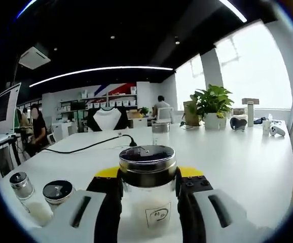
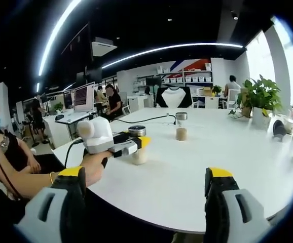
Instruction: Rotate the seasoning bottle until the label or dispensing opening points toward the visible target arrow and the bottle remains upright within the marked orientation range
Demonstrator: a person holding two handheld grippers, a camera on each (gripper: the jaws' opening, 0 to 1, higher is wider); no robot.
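A clear seasoning bottle (image 1: 147,202) with a dark metal lid and a small label facing the camera stands upright on the white table (image 1: 248,167). My left gripper (image 1: 147,174) is shut on it, its yellow-tipped jaws pressing on both sides just under the lid. In the right gripper view the same bottle (image 2: 138,156) sits at the near left of the table (image 2: 187,172), held by the left gripper (image 2: 139,143) in a person's hand (image 2: 93,169). My right gripper (image 2: 145,174) is open above the table's near edge, its jaws wide apart with nothing between them.
Two small shakers (image 1: 23,185) (image 1: 58,192) stand left of the held bottle. Another jar (image 1: 160,132) (image 2: 181,126) with brown contents stands farther out, near a black cable (image 1: 85,147). A potted plant (image 1: 213,106) and small items sit at the far right. People sit at desks behind.
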